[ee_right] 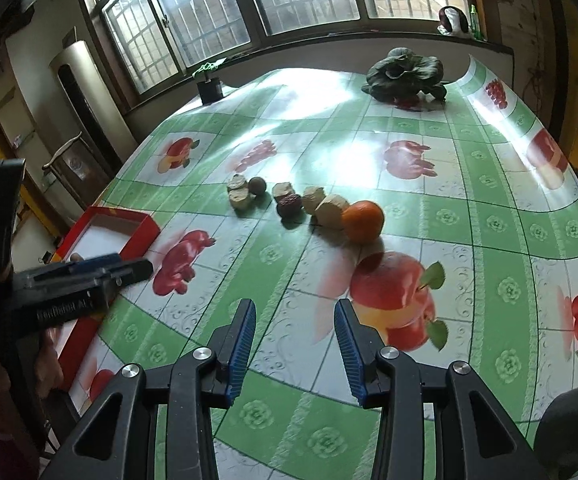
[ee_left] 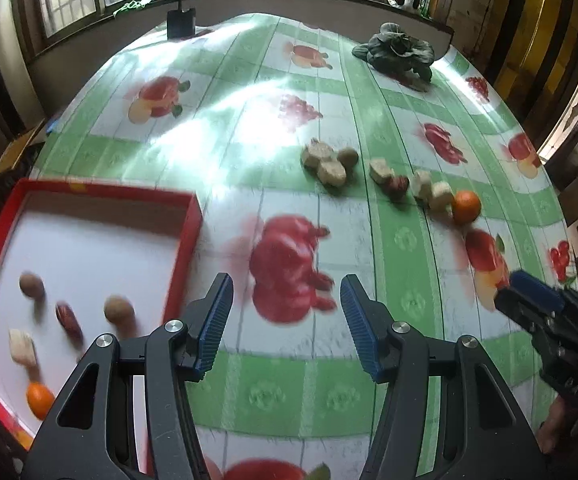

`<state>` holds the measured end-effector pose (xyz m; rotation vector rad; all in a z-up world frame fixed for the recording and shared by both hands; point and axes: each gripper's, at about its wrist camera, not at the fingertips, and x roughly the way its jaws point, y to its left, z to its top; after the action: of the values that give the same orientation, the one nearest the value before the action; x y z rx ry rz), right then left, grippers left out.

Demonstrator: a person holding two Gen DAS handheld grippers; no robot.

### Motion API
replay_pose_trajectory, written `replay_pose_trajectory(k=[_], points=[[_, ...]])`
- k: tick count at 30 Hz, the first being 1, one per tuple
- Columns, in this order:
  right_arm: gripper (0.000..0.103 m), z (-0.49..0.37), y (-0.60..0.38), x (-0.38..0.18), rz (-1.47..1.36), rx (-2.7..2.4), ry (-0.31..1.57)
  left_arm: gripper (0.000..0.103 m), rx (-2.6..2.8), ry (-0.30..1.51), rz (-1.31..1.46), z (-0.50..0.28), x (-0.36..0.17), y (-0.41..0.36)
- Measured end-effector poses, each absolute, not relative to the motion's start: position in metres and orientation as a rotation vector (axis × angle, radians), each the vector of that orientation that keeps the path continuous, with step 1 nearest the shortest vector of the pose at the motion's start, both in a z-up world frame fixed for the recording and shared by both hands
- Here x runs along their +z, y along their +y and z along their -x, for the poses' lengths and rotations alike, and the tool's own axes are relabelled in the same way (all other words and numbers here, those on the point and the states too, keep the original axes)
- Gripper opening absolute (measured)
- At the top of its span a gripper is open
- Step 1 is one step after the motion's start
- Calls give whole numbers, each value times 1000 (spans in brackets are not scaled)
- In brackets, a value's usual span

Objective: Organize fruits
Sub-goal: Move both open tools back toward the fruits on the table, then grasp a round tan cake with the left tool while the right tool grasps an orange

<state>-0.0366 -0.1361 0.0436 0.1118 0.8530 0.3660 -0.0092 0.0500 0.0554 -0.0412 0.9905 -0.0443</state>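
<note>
Fruits (ee_right: 363, 216) in row beyond both jaws | left gripper (ee_left: 287, 320), right gripper (ee_right: 295, 340) spread, empty

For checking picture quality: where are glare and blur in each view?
Left wrist view: window glare whitens the tablecloth; the red tray and its fruit are smeared by motion. Right wrist view: glare at the table's far middle, the orange fairly sharp; straight edges bend in both.

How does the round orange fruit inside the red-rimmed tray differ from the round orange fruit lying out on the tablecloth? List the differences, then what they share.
The orange fruit in the tray lies on the red-rimmed tray's white floor; the orange fruit on the tablecloth rests on green-checked tablecloth.
The tray orange lies apart from its neighbours; the tablecloth orange ends a row, against a pale chunk.
Both are round, orange and ungripped.
</note>
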Motion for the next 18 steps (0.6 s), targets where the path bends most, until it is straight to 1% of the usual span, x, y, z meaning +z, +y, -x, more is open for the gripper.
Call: replay_pose_trajectory(k=[7, 18], points=[[40, 28, -146, 38, -132, 369, 860, 56, -101, 1040, 49, -38, 55, 34], [40, 18, -156, 33, -142, 373, 864, 56, -69, 1109, 96, -112, 27, 19]])
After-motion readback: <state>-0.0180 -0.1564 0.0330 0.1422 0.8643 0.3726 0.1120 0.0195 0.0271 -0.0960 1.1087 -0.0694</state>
